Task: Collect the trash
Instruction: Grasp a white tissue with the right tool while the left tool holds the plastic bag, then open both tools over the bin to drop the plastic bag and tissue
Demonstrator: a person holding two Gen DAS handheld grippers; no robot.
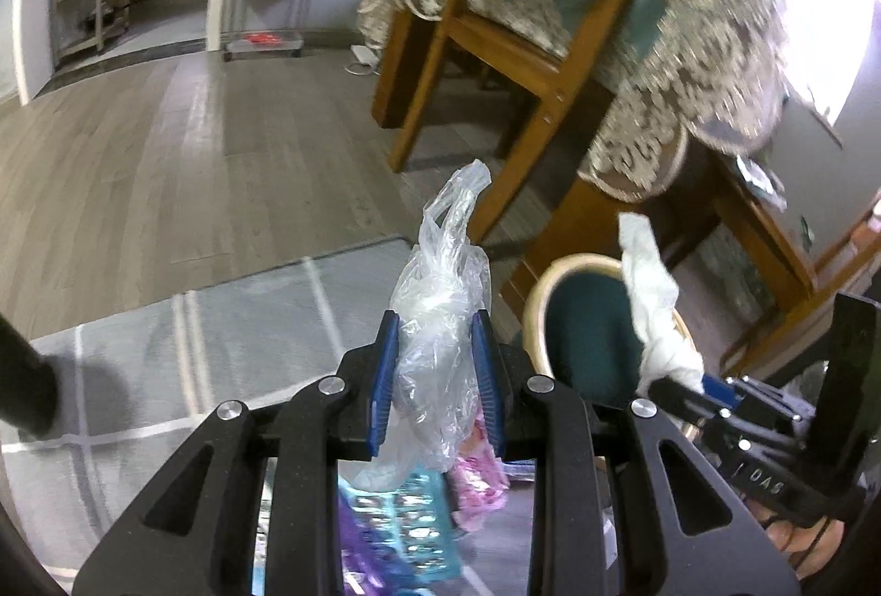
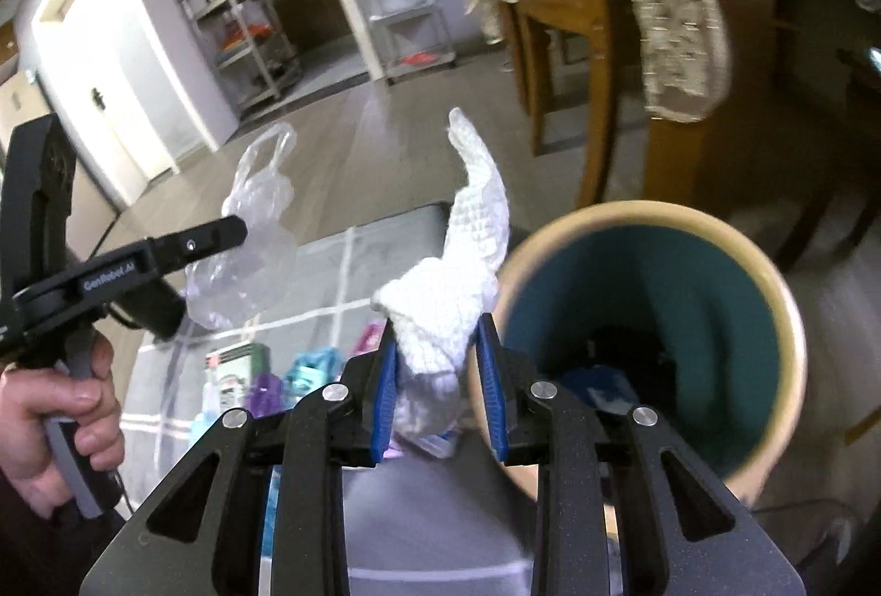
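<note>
Beside the teal bin point(image 2: 716, 277), left tongs point(image 1: 435, 359) clamp a plastic bag point(image 1: 440, 299), right tongs point(image 2: 435, 365) a tissue point(image 2: 457, 277).

Left gripper point(image 1: 438, 376) clamps crumpled clear plastic bag point(image 1: 443, 315); right gripper point(image 1: 680, 378) grips white tissue wad point(image 1: 655, 299) over round teal bin point(image 1: 589, 326).

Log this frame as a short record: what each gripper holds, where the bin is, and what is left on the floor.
left gripper: shut on clear plastic bag
right gripper: shut on white paper towel
bin: teal inside, cream rim, open, just right of the right gripper; some dark and blue contents
towel position: beside the rim, not yet over the opening
floor: colourful wrappers on the grey mat
</note>
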